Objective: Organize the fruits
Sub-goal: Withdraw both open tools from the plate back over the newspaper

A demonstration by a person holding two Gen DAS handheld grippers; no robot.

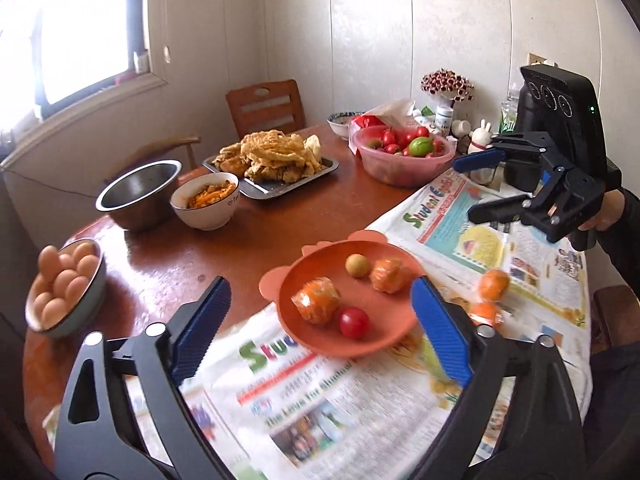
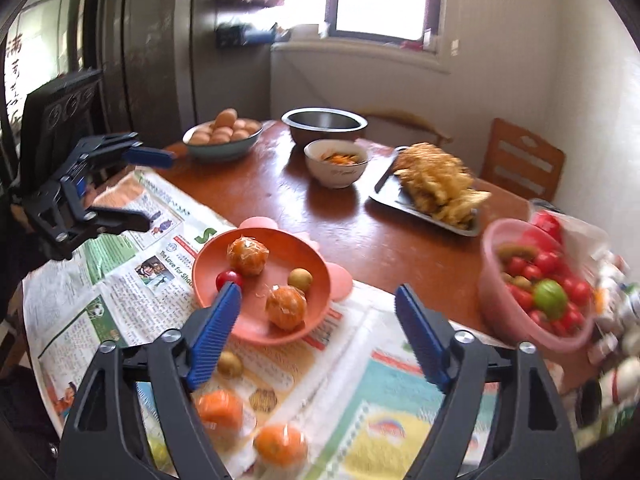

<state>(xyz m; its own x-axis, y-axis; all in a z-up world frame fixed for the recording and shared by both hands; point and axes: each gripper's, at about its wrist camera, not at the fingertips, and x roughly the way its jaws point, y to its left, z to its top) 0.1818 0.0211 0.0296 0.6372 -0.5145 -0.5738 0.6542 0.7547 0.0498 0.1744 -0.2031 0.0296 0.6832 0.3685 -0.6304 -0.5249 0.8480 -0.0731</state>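
The orange plate (image 2: 262, 320) sits on the newspaper (image 1: 352, 404) near the desk's front edge, holding two wrapped oranges (image 2: 247, 255), a cherry tomato (image 1: 353, 322) and a small tan fruit (image 1: 357, 265). More fruit lies loose on the paper just beside it — two wrapped oranges (image 2: 280, 442) and another tan fruit (image 2: 229, 363) on the side nearest the right tool (image 2: 318, 334). Both tools stand with jaws wide apart and nothing between them; the left tool (image 1: 320, 332) hangs above the plate's near rim, the right one above the paper beyond the loose fruit.

The step in hand looks like fetching the next stray piece. The right tool is closer to the loose oranges, so it seems the natural one to drop on them. Best to come straight down over one orange, jaws straddling its widest part, and close gently, since the plastic wrap is likely slippery and the fruit can roll.

Room is decent: open paper lies around the plate, and the pink bowl of tomatoes (image 2: 534, 276) stands apart on one side. The risk is the near edge — a nudged orange could roll off the desk (image 1: 180, 264) — and the two tools crowding each other over the plate.
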